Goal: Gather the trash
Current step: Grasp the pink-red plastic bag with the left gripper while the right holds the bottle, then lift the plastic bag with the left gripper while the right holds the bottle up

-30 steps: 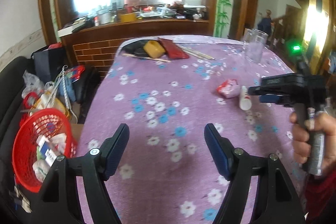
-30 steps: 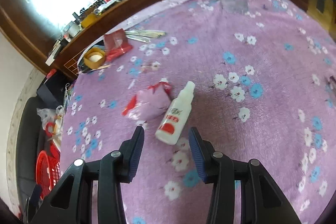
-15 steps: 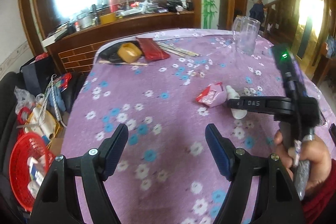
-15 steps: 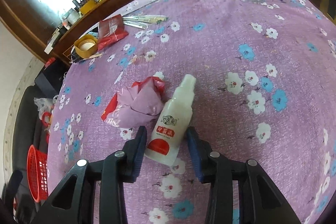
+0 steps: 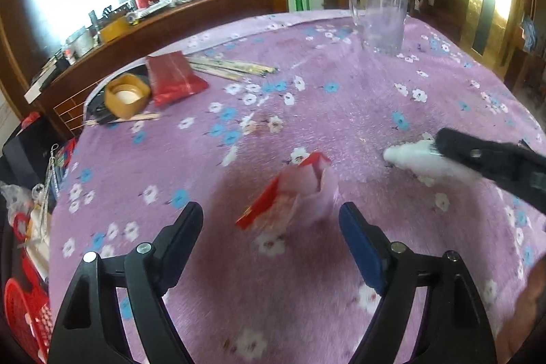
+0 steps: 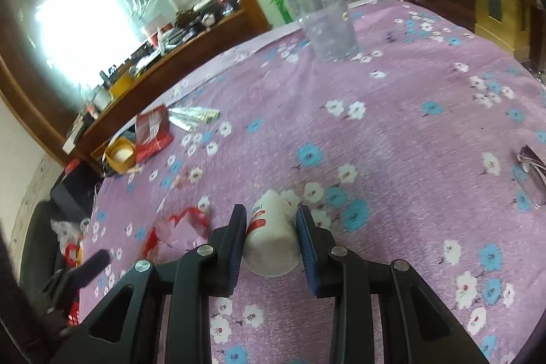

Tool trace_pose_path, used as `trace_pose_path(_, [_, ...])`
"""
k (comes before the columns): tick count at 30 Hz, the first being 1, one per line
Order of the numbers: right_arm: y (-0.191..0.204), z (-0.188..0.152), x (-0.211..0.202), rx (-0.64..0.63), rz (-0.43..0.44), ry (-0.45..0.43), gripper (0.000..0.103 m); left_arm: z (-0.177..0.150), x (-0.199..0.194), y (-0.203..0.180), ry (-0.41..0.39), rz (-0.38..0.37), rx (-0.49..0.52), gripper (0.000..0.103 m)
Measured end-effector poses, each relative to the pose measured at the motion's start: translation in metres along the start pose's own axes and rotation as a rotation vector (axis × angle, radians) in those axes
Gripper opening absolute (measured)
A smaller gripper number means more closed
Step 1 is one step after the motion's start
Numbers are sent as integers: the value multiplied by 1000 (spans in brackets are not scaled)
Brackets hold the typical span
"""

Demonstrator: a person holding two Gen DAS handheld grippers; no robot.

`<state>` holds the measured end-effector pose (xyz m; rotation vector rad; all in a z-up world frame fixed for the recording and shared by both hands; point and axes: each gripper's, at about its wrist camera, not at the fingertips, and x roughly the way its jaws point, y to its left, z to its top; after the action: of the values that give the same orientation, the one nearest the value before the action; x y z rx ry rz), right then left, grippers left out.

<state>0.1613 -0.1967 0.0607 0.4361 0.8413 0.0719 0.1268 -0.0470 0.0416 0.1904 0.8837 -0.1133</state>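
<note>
Lying just ahead of left gripper [image 5: 271, 237], jaws wide, just opened further: crumpled wrapper [image 5: 290, 193], nearer this hand. Right gripper [image 6: 271, 236] just closed on white bottle [image 6: 271, 237], neck pointing away.

You've got a purple floral table [image 5: 341, 111]: mug [image 5: 384, 16] far right, red pouch [image 5: 174, 77], tape [image 5: 126, 96], chopsticks [image 5: 232, 68] far left, wrapper [image 5: 290, 193], bottle [image 6: 271, 234] near.

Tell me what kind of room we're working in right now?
Most likely a home dining room: a table under a purple floral tablecloth, a glass mug and chopsticks on it, and a wooden counter with a large mirror behind.
</note>
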Motion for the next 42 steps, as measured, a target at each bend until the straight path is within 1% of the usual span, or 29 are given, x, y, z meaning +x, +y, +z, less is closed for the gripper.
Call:
trace_pose_path(3, [-3, 3, -6, 9, -5, -22, 33, 4, 14, -7, 16, 4, 6, 80])
trace_pose_path(4, [-3, 4, -7, 9, -3, -24, 33, 5, 18, -10, 18, 3, 5, 77])
trace_pose_path(5, [-4, 4, -7, 11, -3, -24, 33, 6, 20, -11, 18, 4, 1, 66])
trace_pose_path(6, [-4, 4, -7, 12, -2, -23, 33, 6, 22, -10, 21, 2, -5, 60])
trace_pose_path(8, [-4, 4, -8, 9, -1, -22, 33, 5, 23, -9, 21, -16, -22, 54])
trace_pose_path(11, [-2, 3, -7, 1, -1, -21, 33, 1, 18, -5, 11, -18, -33, 49])
trace_pose_path(16, [2, 1, -3, -21, -7, 2, 33, -13, -4, 13, -26, -12, -86, 48])
trace_pose_path(17, [4, 0, -1, -33, -9, 17, 33, -17, -10, 18, -33, -5, -97, 48])
trace_pose_path(18, [8, -3, 3, -60, -12, 53, 33, -20, -16, 23, -44, 1, -110, 48])
trace_pose_path(20, [10, -8, 10, -73, -11, 96, 33, -27, -26, 31, -70, 9, -132, 48])
trace_pose_path(21, [15, -12, 15, -100, -13, 131, 33, -29, -28, 33, -76, 13, -134, 48])
trace_pose_path(22, [18, -14, 18, -119, -14, 146, 33, -31, -31, 35, -86, 23, -137, 48])
trace_pose_path(26, [27, -21, 22, -175, -56, 145, 33, -36, -34, 39, -117, 66, -133, 48])
trace_pose_path(31, [29, -23, 28, -194, -68, 159, 33, -39, -36, 45, -154, 102, -146, 48])
trace_pose_path(33, [32, -25, 35, -208, -66, 180, 33, -40, -37, 48, -169, 122, -152, 48])
trace_pose_path(37, [39, -30, 36, -254, -97, 161, 34, -41, -42, 52, -205, 157, -163, 48])
trace_pose_path(42, [41, -31, 36, -267, -110, 154, 33, -42, -47, 56, -247, 209, -172, 48])
